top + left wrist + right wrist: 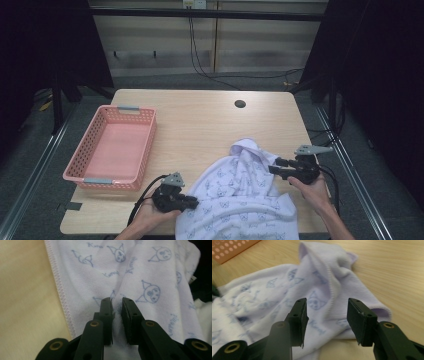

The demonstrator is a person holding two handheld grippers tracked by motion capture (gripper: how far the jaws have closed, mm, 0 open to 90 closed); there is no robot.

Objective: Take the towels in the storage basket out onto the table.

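Observation:
A white towel [245, 195] printed with small blue cartoon faces lies crumpled on the near right part of the wooden table [200, 115], spilling over its front edge. My left gripper [192, 201] lies level at the towel's left edge. In the left gripper view its jaws [116, 301] stand close together with a fold of the towel [150, 277] filling the narrow gap. My right gripper [274, 166] is at the towel's right side, pointing left. Its jaws [327, 301] stand wide apart just above the towel [319, 285], and they grip nothing.
A pink plastic basket [145, 150] with nothing in it sits on the left of the table, and its corner shows in the right gripper view [227, 250]. A round cable hole [240, 104] is at the far right. Bare wood lies between basket and towel.

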